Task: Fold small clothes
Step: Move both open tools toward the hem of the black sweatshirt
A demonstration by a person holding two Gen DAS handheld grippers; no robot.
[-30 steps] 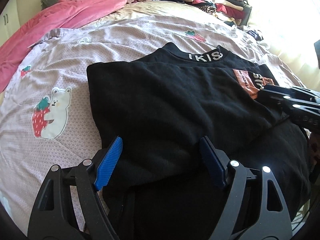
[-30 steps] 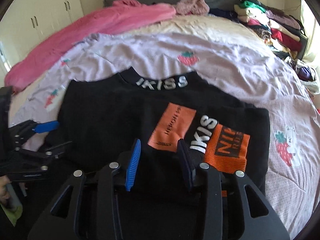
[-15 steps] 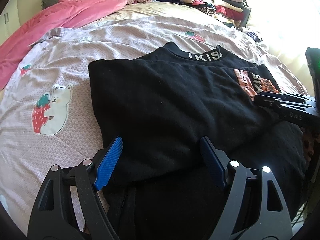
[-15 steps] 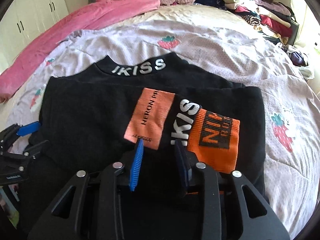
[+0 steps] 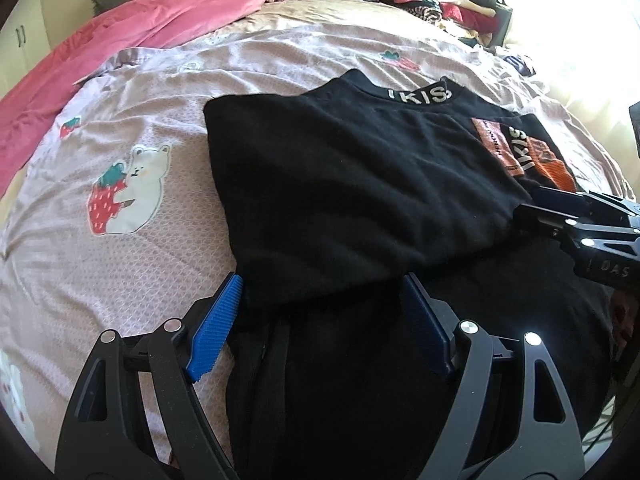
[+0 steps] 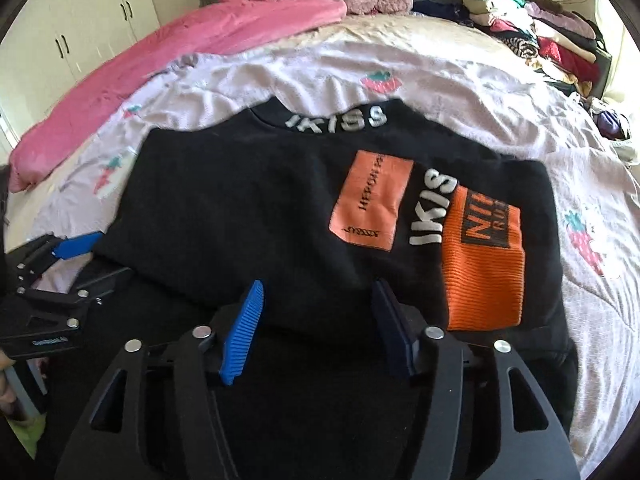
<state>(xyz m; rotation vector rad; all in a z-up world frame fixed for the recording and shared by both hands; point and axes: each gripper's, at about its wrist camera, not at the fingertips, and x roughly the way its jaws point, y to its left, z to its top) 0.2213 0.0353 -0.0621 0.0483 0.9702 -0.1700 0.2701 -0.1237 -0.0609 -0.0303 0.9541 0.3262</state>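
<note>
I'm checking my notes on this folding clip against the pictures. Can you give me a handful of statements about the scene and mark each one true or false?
1. The black top lies on a lilac bedspread printed with strawberries. True.
2. The white letters on the top's collar read IKISS. True.
3. The right gripper is clamped shut on the orange patch. False: its jaws have just been opening and stand apart over the black fabric, beside the patch.
4. The left gripper is open at the top's near edge. True.
5. The pink blanket covers the black top. False: it lies apart, along the far side of the bed.
</note>
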